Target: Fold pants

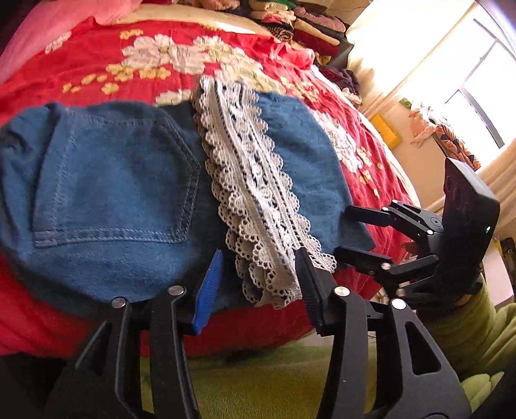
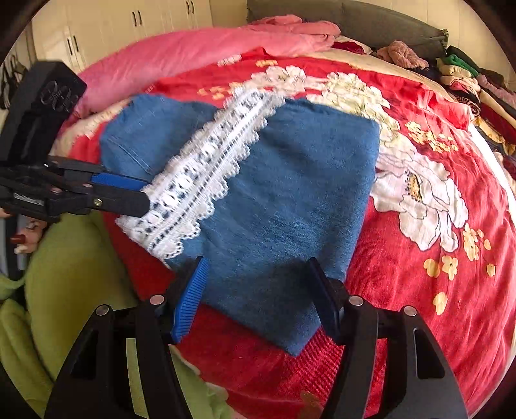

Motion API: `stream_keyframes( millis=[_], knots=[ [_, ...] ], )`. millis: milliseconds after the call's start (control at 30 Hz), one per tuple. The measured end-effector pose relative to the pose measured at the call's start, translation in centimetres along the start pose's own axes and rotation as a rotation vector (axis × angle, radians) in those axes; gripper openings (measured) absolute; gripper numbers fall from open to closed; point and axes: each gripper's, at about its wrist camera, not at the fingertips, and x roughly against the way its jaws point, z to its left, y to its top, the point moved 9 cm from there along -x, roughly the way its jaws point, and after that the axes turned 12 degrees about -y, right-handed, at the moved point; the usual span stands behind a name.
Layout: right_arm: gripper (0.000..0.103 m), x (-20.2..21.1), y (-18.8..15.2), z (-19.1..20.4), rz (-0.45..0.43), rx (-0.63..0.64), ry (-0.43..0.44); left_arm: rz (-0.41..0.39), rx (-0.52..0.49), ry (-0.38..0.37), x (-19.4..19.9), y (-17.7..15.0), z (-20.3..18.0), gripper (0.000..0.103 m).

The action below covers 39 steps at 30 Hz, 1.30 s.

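Blue denim pants [image 1: 113,180] with a white lace band [image 1: 254,199] lie folded on the red floral bedspread [image 1: 96,64]; a back pocket shows at the left. My left gripper [image 1: 258,283] is open, its fingers on either side of the lace's near end. In the right wrist view the pants [image 2: 290,193] lie flat, the lace [image 2: 206,174] crossing them. My right gripper [image 2: 258,290] is open and straddles the near edge of the denim. The left gripper [image 2: 142,193] shows at the left by the lace end. The right gripper [image 1: 351,232] shows at the denim's right edge.
A pink blanket [image 2: 200,54] lies at the bed's far side. Stacked folded clothes [image 1: 306,22] sit at the far right corner. A green blanket [image 2: 71,264] lies off the near bed edge. A bright window [image 1: 467,96] is at the right; cupboards [image 2: 129,19] stand behind.
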Motion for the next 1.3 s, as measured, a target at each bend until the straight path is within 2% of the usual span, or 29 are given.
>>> stream_keyframes(
  millis=[167, 300, 467, 533, 667, 733, 867, 933, 1100, 1200, 1233, 1300],
  knots=[
    [0.061, 2.2, 3.1, -3.1, -0.108, -0.084, -0.045, -0.062, -0.076, 0.076, 1.3, 1.2, -0.9, 0.045],
    [0.061, 1.6, 5.9, -4.8, -0.127, -0.098, -0.069, -0.061, -0.161, 0.102, 0.7, 1.8, -3.0, 0.043],
    [0.061, -1.9, 9.2, -5.0, -0.090, -0.057, -0.062, 0.016, -0.224, 0.120, -2.3, 1.2, -3.7, 0.041],
    [0.061, -3.8, 9.8, -4.9, -0.058, -0.048, -0.062, 0.064, -0.225, 0.159, -3.3, 0.3, -2.7, 0.041],
    [0.061, -8.9, 8.7, -6.4, 0.095, -0.081, -0.115, 0.064, -0.185, 0.124, -3.3, 0.1, -1.6, 0.041],
    [0.061, -9.7, 8.4, -6.7, 0.095, -0.111, -0.098, 0.060, -0.175, 0.127, -3.3, 0.1, -1.1, 0.041],
    [0.061, -8.3, 8.6, -6.5, 0.058, -0.119, -0.118, 0.045, -0.157, 0.103, -2.8, 0.1, -1.3, 0.041],
    [0.070, -6.6, 8.5, -6.7, 0.021, -0.186, -0.090, 0.040, -0.172, 0.127, -2.3, 0.0, -1.5, 0.042],
    [0.075, -2.7, 7.5, -7.4, -0.051, -0.218, -0.131, -0.006, -0.184, 0.174, -0.4, 0.8, -1.4, 0.054],
    [0.077, -0.9, 7.2, -8.4, -0.081, -0.235, -0.146, -0.047, -0.181, 0.201, 1.1, 1.6, -1.4, 0.069],
    [0.090, -0.2, 7.1, -8.7, -0.093, -0.243, -0.155, -0.057, -0.182, 0.209, 1.5, 1.8, -1.3, 0.072],
    [0.095, 1.1, 7.1, -9.3, -0.126, -0.257, -0.176, -0.079, -0.183, 0.233, 2.5, 2.2, -1.3, 0.080]
  ],
)
